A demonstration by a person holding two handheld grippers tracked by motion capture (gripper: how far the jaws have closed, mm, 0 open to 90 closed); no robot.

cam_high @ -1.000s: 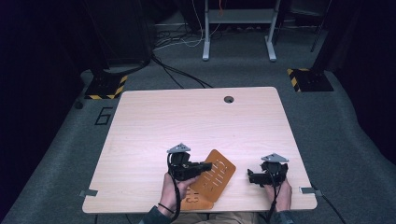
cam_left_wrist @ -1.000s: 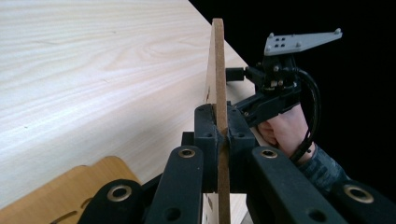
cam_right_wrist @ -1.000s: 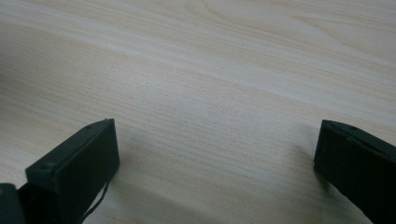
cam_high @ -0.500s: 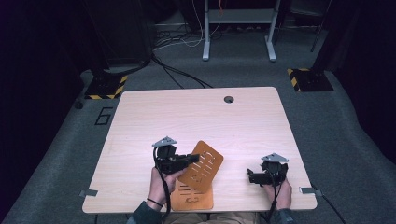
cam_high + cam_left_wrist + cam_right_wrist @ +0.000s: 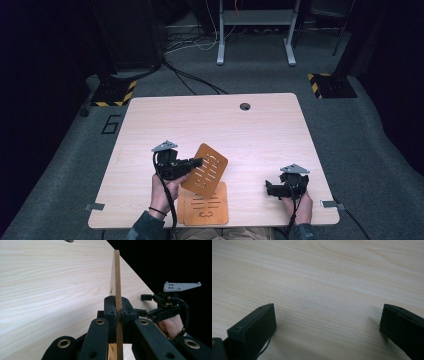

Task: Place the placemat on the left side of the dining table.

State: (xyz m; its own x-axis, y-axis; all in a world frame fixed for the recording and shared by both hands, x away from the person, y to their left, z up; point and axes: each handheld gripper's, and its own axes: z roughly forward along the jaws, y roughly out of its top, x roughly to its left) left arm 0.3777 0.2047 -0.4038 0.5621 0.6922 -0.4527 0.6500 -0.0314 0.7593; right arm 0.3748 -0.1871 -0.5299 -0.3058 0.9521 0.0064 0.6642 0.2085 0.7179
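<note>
1. High view: the left tongs [image 5: 197, 162] are clamped on one edge of a thin, brown, round-cornered hardboard panel with cut slots [image 5: 207, 170], holding it tilted and lifted clear of the pale wood-grain surface [image 5: 220, 125]. A second flat brown panel of the same kind, cut with slots and a figure 3 [image 5: 204, 210], lies on the surface at the near edge, partly under the raised one. The right tongs [image 5: 268, 189] rest well apart at the near right, with nothing in them. As I judge it, the lift of the top panel is done; setting it down somewhere is left, and the lower panel is untouched.

2. Left gripper view: the held panel [image 5: 116, 287] shows edge-on, standing upright between the two black pads, which press on both its faces. Its cut edge looks matt and fibrous, like pressed board, and stiff enough not to sag. The right tongs [image 5: 143, 305] show farther off at the surface's edge, a grey three-cornered plate on top.

3. Right gripper view: the two black jaws of the right tongs [image 5: 327, 322] stand wide apart, close over bare laminate with fine, smooth, light grain [image 5: 324, 277]; nothing lies between them.
</note>
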